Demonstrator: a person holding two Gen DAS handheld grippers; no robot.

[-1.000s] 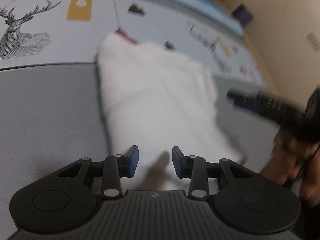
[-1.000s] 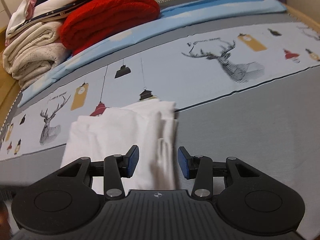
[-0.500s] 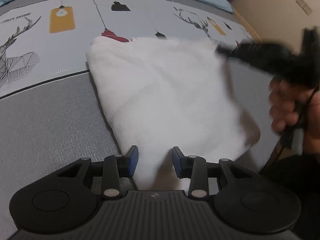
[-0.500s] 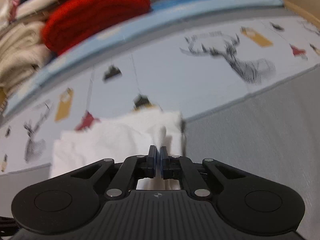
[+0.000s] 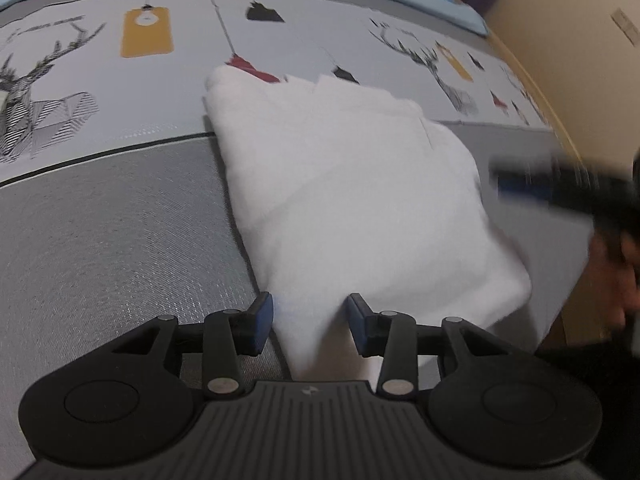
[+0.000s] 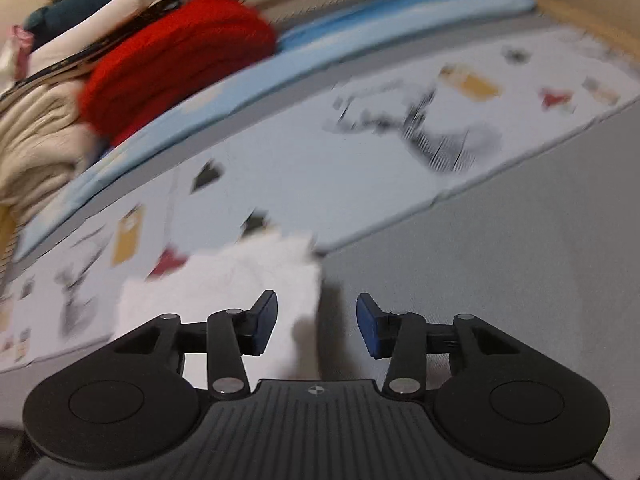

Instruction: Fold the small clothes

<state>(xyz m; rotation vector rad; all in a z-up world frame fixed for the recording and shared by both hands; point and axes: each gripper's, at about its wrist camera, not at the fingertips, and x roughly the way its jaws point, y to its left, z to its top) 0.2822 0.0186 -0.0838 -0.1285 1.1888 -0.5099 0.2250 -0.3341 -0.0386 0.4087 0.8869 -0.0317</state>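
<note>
A white garment (image 5: 352, 184) lies folded on the bed, roughly square, with one corner towards me. My left gripper (image 5: 310, 320) hangs over that near corner, its jaws opening, and the cloth lies between the pads without being pinched. In the right wrist view the garment (image 6: 224, 280) is blurred. My right gripper (image 6: 316, 320) is at its right edge with its jaws opening, a strip of the edge between them, unpressed. That right gripper (image 5: 560, 188) also shows as a dark blur past the garment's right side, with a hand (image 5: 612, 272) behind it.
The bed cover has a pale printed band with deer and lamps (image 5: 120, 80) and a grey band (image 5: 100, 240) nearer me. Stacked folded clothes, a red knit (image 6: 180, 64) and a beige one (image 6: 36, 140), sit at the far left. A beige wall (image 5: 580, 60) borders the bed.
My right gripper shut on a fold of the white garment half a second ago, then opened and let it go, drawing back to the right. The left gripper barely moved and widened slightly.
</note>
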